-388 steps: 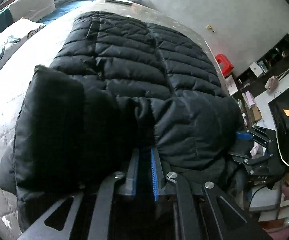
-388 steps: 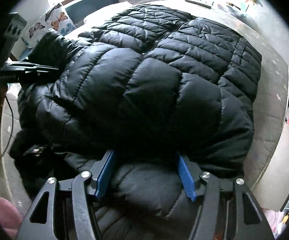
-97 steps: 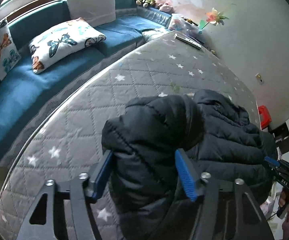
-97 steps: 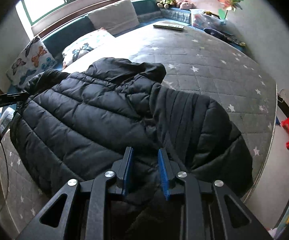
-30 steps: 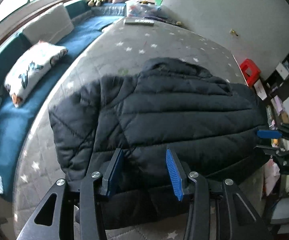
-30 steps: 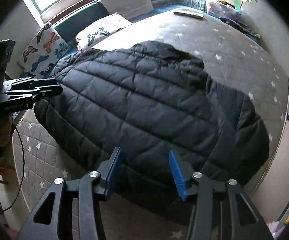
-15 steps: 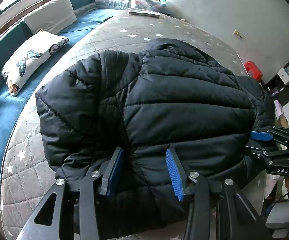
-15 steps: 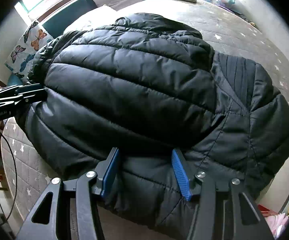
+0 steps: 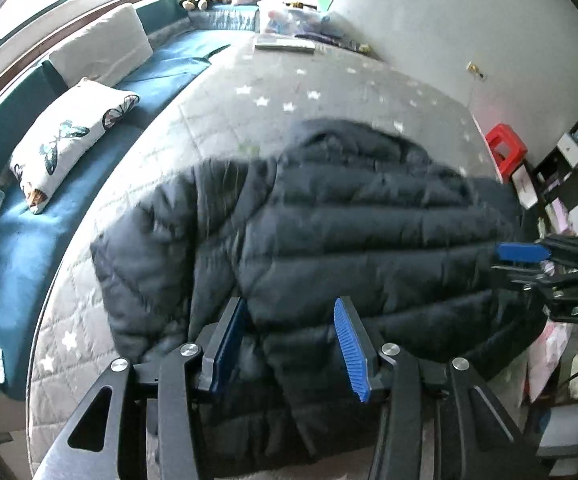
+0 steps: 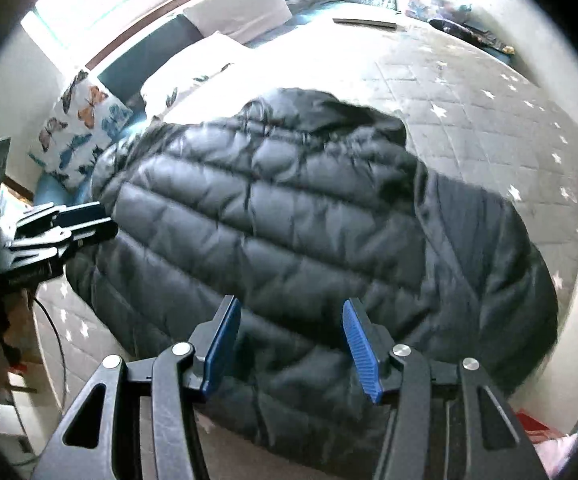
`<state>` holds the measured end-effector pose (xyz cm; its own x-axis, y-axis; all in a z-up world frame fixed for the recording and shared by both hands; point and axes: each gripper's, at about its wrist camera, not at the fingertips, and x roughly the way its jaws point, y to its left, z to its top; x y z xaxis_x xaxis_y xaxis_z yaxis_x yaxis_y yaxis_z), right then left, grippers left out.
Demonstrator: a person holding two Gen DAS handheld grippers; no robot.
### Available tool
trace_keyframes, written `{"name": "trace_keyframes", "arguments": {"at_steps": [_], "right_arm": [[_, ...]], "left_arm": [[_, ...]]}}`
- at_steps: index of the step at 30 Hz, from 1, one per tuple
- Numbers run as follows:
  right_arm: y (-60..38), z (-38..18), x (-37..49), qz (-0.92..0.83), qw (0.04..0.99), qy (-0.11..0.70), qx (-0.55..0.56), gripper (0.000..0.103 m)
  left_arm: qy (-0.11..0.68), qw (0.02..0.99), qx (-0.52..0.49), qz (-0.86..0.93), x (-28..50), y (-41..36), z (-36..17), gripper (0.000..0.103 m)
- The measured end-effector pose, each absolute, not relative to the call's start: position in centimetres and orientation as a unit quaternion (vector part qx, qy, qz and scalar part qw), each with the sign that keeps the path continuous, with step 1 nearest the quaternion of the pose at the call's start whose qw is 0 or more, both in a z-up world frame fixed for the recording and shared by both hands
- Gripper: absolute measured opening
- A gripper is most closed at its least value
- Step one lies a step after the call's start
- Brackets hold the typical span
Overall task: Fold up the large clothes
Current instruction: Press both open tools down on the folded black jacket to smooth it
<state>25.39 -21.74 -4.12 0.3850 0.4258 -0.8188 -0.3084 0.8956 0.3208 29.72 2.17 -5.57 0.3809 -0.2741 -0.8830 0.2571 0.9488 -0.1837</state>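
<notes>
A black quilted puffer jacket (image 9: 369,232) lies spread on the grey star-patterned mattress (image 9: 289,92), hood end away from me. My left gripper (image 9: 289,316) sits at its near hem, jaws half closed with a thick fold of jacket between the blue pads (image 9: 353,348). In the right wrist view the jacket (image 10: 289,220) fills the middle. My right gripper (image 10: 290,316) holds the same hem further along, also half closed on padded fabric. Each gripper shows in the other's view: the right (image 9: 529,256) at the jacket's right edge, the left (image 10: 69,220) at its left edge.
A blue bench with butterfly cushions (image 9: 73,136) and a white pillow (image 9: 101,48) curves round the mattress's left side. A flat dark item (image 9: 285,44) lies at the far end. A red stool (image 9: 505,148) stands right of the mattress. A cable (image 10: 57,340) hangs by my left hand.
Half a second ago the jacket bulged up close to both cameras. Now it has dropped flatter and sits farther off, with more mattress showing behind it. Both grippers stay at the near hem.
</notes>
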Motion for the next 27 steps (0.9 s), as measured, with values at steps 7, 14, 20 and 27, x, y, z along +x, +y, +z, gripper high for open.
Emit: {"name": "trace_keyframes", "arguments": {"at_steps": [7, 14, 20, 27], "right_arm": [[-19.6, -6.4, 30.0, 0.205, 0.829, 0.517, 0.051, 0.059], [-19.4, -7.5, 32.0, 0.197, 0.819, 0.538, 0.043, 0.059], [-18.9, -4.0, 34.6, 0.208, 0.836, 0.501, 0.079, 0.058], [-15.7, -6.5, 39.5, 0.179, 0.828, 0.527, 0.066, 0.058]], "left_arm": [[0.551, 0.819, -0.037, -0.153, 32.3, 2.2, -8.1, 0.05], [0.548, 0.82, -0.048, -0.159, 32.4, 2.7, -8.9, 0.05], [0.547, 0.819, -0.059, -0.162, 31.9, 3.1, -9.0, 0.053], [0.539, 0.822, -0.072, -0.17, 31.4, 3.6, -9.2, 0.053]]}}
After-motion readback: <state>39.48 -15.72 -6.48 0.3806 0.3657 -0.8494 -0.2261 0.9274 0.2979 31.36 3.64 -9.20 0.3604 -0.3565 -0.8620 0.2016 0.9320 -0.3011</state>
